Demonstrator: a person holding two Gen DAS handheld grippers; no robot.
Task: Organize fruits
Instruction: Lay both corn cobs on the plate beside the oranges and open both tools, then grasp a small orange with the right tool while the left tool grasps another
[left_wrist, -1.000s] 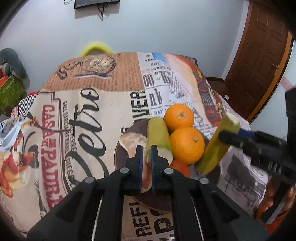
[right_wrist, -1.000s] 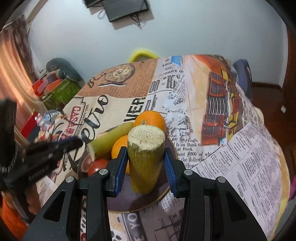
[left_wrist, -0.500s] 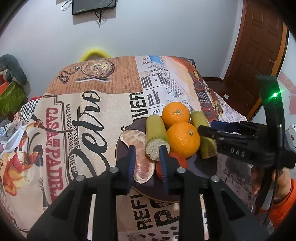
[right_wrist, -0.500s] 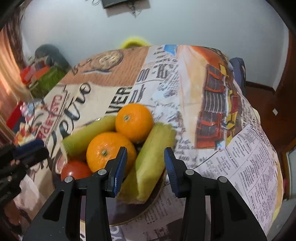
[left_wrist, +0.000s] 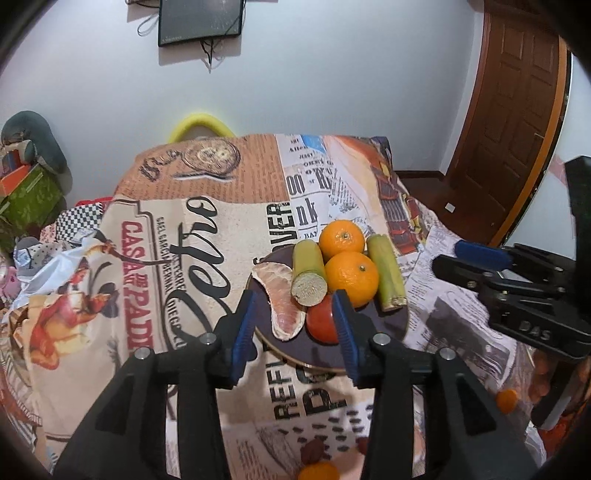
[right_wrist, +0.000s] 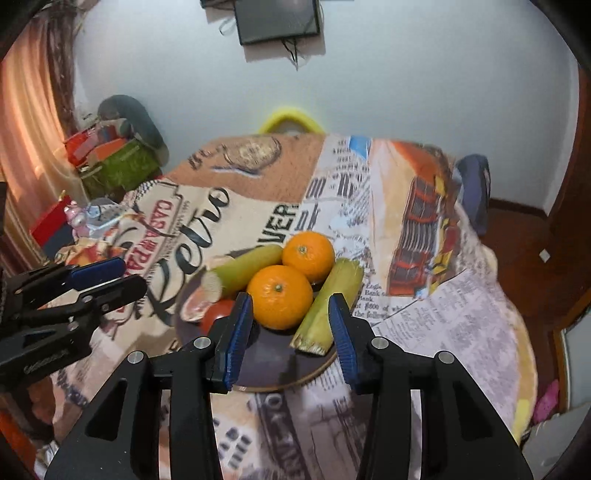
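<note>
A dark round plate (left_wrist: 373, 350) (right_wrist: 269, 369) sits on the printed tablecloth. On it lie two oranges (left_wrist: 351, 278) (right_wrist: 279, 296), two green cane pieces (left_wrist: 308, 273) (right_wrist: 328, 306), a pomelo slice (left_wrist: 282, 299) and a red tomato (left_wrist: 322, 322) (right_wrist: 218, 314). My left gripper (left_wrist: 295, 328) is open and empty, just short of the plate's near edge. My right gripper (right_wrist: 291, 332) is open and empty, above the plate's near side; it also shows in the left wrist view (left_wrist: 480, 258).
The table drops off on the right toward a wooden door (left_wrist: 517, 110). Clutter and boxes (right_wrist: 110, 162) stand at the left. A yellow chair back (left_wrist: 201, 125) is behind the table. Small orange pieces (left_wrist: 317, 470) lie on the near cloth.
The right gripper laid its cane piece on the plate's right side, opened and drew back. The left gripper opened wide and pulled back from the plate.
</note>
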